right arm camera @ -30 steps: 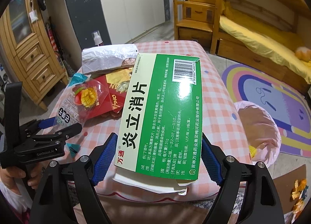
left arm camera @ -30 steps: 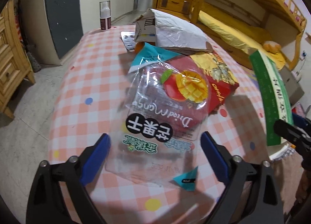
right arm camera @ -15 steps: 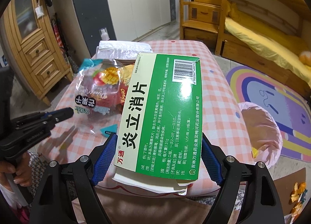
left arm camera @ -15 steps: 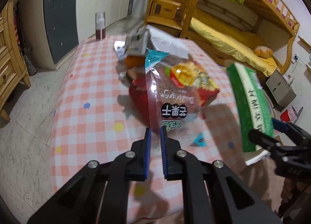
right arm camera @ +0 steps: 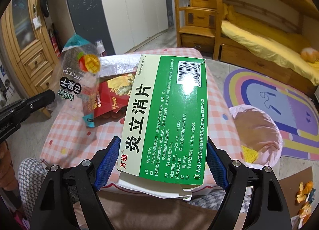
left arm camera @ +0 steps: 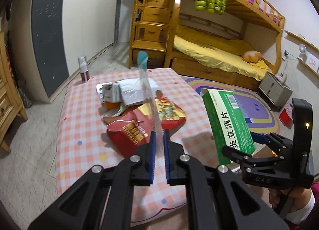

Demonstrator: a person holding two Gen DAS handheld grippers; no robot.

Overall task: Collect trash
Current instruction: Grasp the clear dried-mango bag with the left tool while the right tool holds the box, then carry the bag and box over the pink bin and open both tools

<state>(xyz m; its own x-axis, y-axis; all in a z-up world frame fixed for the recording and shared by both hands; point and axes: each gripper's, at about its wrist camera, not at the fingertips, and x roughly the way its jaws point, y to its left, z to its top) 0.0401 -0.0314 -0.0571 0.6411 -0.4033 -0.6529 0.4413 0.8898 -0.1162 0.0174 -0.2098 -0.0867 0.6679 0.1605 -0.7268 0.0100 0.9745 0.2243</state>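
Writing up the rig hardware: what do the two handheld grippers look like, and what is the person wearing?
Both the left gripper and right gripper are matte black linkage frames with silver pivot bolts and blue textured pads. The right one's body reads "DAS". A white cuff shows at the wrist; houndstooth fabric below.

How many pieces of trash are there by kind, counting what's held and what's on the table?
Clear mango bag: 1
Green medicine box: 1
Red snack bags: 2
White mailer bag: 1
Total: 5
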